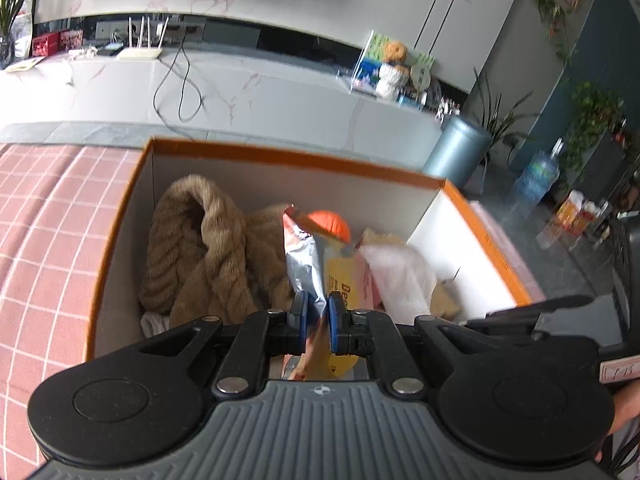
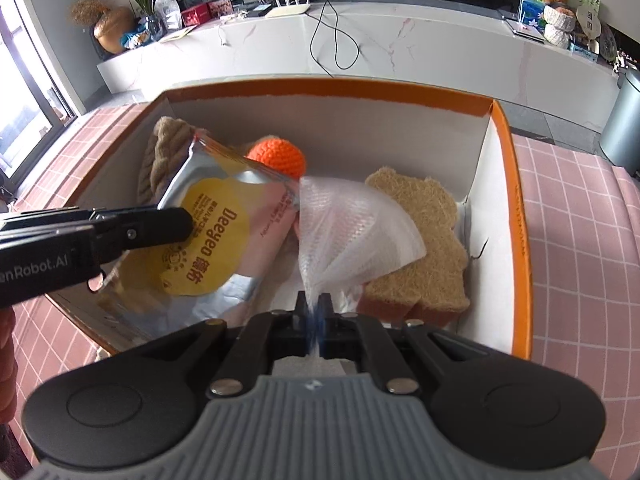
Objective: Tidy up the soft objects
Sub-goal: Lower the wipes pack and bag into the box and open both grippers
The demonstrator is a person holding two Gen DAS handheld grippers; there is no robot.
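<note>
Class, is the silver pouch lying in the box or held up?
Held up: the left tool pinches the pouch above the box.

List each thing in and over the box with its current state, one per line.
left gripper: shut on the silver pouch.
right gripper: shut on the white cloth.
silver pouch: held tilted over the box.
white cloth: hanging from the jaws, fanned out.
box: open, no lid on it.
orange ball: resting in the box.
tan rope: coiled in the box.
brown sponge: lying flat in the box.
</note>
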